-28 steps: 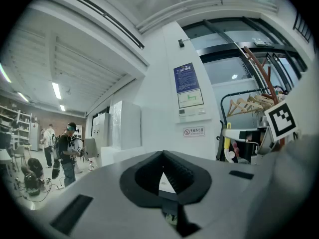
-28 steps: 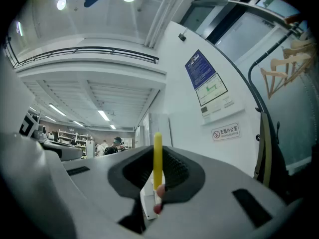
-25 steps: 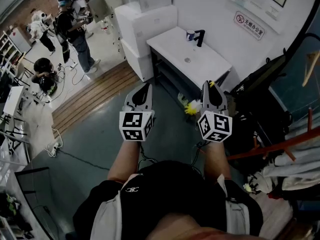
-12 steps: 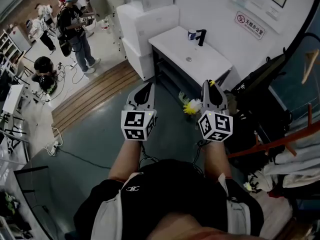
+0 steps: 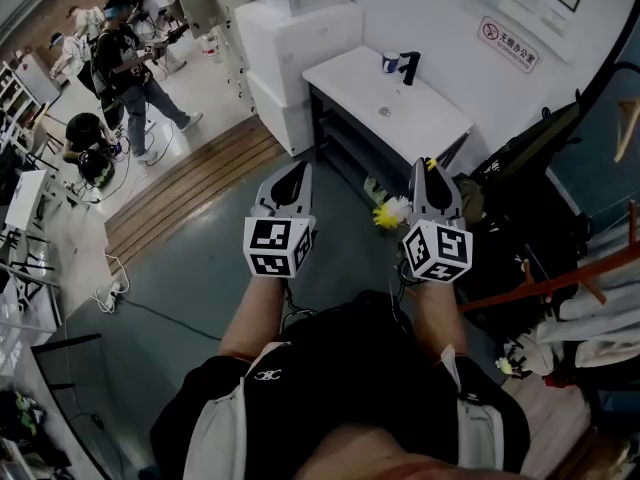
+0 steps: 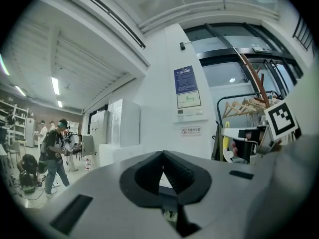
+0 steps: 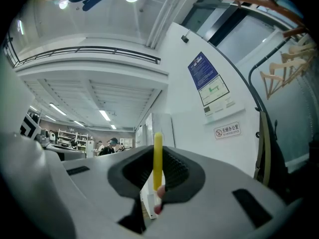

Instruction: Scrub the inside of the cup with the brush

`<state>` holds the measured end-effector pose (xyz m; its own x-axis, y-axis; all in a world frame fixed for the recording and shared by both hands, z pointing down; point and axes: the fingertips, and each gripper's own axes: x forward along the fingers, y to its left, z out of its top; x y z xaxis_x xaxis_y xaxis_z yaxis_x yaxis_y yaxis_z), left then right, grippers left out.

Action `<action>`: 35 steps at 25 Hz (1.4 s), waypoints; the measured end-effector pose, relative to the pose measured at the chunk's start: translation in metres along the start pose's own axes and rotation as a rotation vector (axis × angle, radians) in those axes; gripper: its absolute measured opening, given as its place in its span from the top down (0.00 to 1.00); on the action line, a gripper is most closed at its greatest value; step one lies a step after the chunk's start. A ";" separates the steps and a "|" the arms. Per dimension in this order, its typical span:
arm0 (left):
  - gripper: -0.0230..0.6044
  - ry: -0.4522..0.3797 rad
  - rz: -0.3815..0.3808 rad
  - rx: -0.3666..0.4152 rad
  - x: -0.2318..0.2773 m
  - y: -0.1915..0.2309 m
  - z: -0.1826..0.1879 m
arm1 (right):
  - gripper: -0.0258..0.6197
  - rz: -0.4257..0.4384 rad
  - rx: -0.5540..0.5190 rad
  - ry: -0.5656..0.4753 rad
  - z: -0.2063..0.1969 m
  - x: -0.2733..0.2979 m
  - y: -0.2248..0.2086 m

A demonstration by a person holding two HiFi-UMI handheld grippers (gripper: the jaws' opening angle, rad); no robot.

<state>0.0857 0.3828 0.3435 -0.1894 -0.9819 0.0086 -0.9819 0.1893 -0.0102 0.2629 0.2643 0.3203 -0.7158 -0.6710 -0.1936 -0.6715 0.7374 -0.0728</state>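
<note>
A blue and white cup (image 5: 390,62) stands at the back of a white washstand (image 5: 350,78), beside a black tap (image 5: 408,68). Both grippers are held side by side over the grey floor, well short of the washstand. My left gripper (image 5: 297,172) (image 6: 163,166) is shut with nothing in it. My right gripper (image 5: 426,166) (image 7: 157,169) is shut on the brush's yellow handle (image 7: 158,153), which sticks up between the jaws; its tip (image 5: 431,164) shows in the head view. A yellow and white tuft (image 5: 389,211) lies left of the right gripper; I cannot tell whether it belongs to the brush.
White cabinets (image 5: 300,28) stand left of the washstand. Black bags (image 5: 520,168) and a coat rack (image 5: 560,288) with clothes crowd the right. Several people (image 5: 120,58) work at the far left past a wooden floor strip (image 5: 190,183). Cables (image 5: 110,288) lie on the floor.
Both grippers have drifted a little forward toward the washstand, still side by side. Their grips look the same. The people at the far left have shifted.
</note>
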 end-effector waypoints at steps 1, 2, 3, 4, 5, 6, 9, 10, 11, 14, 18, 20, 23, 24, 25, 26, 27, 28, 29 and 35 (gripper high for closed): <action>0.94 0.000 0.000 0.007 0.001 0.000 -0.002 | 0.88 -0.002 0.002 -0.001 -0.002 0.002 -0.001; 0.94 -0.001 0.001 0.012 0.003 0.001 -0.004 | 0.89 -0.002 0.001 -0.004 -0.004 0.004 -0.001; 0.94 -0.001 0.003 0.015 0.005 0.003 -0.006 | 0.88 0.001 -0.001 -0.007 -0.006 0.007 -0.001; 0.94 -0.002 0.007 0.016 0.008 0.005 -0.007 | 0.88 0.004 -0.002 -0.010 -0.008 0.011 -0.001; 0.94 -0.003 0.010 0.018 0.011 0.009 -0.008 | 0.89 0.007 -0.002 -0.012 -0.009 0.016 0.000; 0.94 -0.005 0.015 0.020 0.015 0.013 -0.008 | 0.88 0.010 -0.001 -0.014 -0.010 0.022 0.000; 0.94 -0.010 0.027 0.029 0.031 0.028 -0.006 | 0.88 0.021 0.001 -0.018 -0.013 0.045 0.000; 0.94 -0.011 0.031 0.031 0.038 0.033 -0.005 | 0.89 0.024 0.001 -0.020 -0.015 0.054 -0.002; 0.94 -0.013 0.034 0.033 0.047 0.038 -0.005 | 0.89 0.025 0.002 -0.023 -0.016 0.063 -0.004; 0.94 -0.013 0.036 0.039 0.078 0.050 -0.006 | 0.88 0.020 0.013 -0.034 -0.021 0.096 -0.016; 0.94 -0.006 0.024 0.052 0.130 0.064 -0.008 | 0.89 0.012 0.032 -0.032 -0.034 0.146 -0.036; 0.94 -0.002 0.020 0.058 0.159 0.071 -0.008 | 0.89 0.011 0.036 -0.025 -0.041 0.174 -0.046; 0.94 -0.001 0.014 0.060 0.204 0.079 -0.005 | 0.88 0.012 0.032 -0.019 -0.046 0.216 -0.064; 0.94 -0.003 0.011 0.060 0.220 0.082 -0.003 | 0.89 0.012 0.030 -0.020 -0.046 0.231 -0.071; 0.94 -0.004 0.006 0.061 0.237 0.084 -0.002 | 0.89 0.010 0.029 -0.022 -0.047 0.245 -0.078; 0.94 -0.004 -0.001 0.061 0.254 0.085 0.000 | 0.89 0.007 0.028 -0.025 -0.046 0.259 -0.085; 0.94 -0.003 -0.008 0.062 0.272 0.086 0.002 | 0.88 0.004 0.026 -0.027 -0.046 0.272 -0.093; 0.94 -0.004 -0.016 0.061 0.289 0.087 0.004 | 0.88 0.001 0.024 -0.028 -0.045 0.285 -0.101; 0.94 -0.004 -0.024 0.061 0.306 0.087 0.006 | 0.88 -0.004 0.021 -0.028 -0.045 0.298 -0.109; 0.94 0.005 -0.083 0.056 0.404 0.080 0.009 | 0.89 -0.047 0.024 -0.017 -0.050 0.362 -0.166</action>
<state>-0.0695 0.0013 0.3376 -0.1075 -0.9941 0.0164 -0.9922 0.1062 -0.0647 0.1056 -0.1048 0.3107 -0.6797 -0.7039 -0.2061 -0.6997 0.7066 -0.1058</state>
